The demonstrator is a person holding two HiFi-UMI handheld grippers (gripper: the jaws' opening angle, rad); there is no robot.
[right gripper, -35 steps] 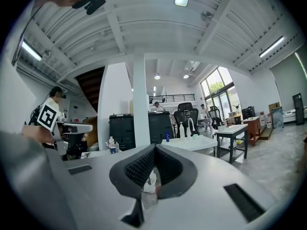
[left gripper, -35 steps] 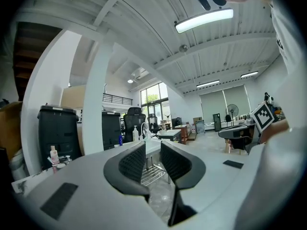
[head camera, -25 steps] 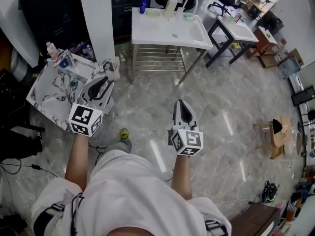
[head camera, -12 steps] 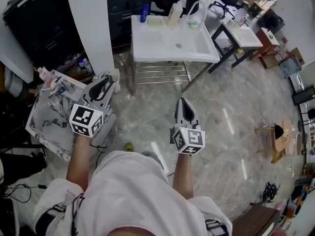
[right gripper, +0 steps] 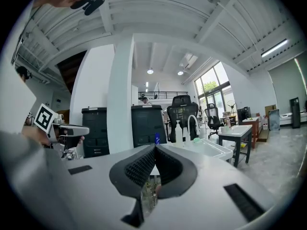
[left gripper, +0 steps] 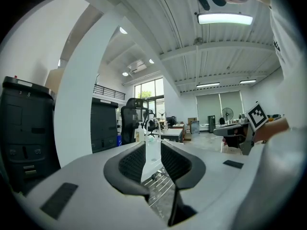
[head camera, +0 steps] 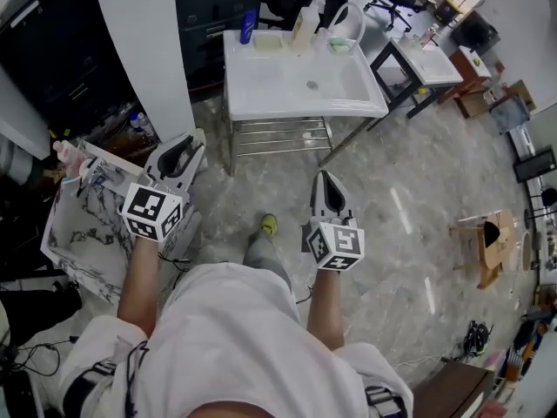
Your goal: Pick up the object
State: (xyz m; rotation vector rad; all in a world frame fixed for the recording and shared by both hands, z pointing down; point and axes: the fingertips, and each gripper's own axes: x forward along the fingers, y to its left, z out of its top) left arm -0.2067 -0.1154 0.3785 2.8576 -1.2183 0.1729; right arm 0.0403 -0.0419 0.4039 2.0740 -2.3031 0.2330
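No single object stands out as the one to pick up. A white sink table (head camera: 287,85) lies ahead, with a blue bottle (head camera: 250,26), a white pump bottle (head camera: 304,21) and a curved faucet (head camera: 346,14) along its back edge. My left gripper (head camera: 178,151) is held in the air short of the table's left corner, open with a narrow gap and nothing between its fingers (left gripper: 132,162). My right gripper (head camera: 324,182) hangs over the floor in front of the table, shut and empty, its pads meeting at the tips (right gripper: 154,150). The sink basin (right gripper: 211,148) shows beyond them.
A marble-topped table (head camera: 65,233) with small bottles stands close at my left, beside a white pillar (head camera: 144,42) and dark cabinets. A black-legged desk (head camera: 426,55) and office chair sit at the back right. A wooden stool (head camera: 483,238) stands at right on the glossy floor.
The person has stepped forward: the sink table is nearer and the marble table has slid to the left. Both grippers keep their pose, left open, right shut.
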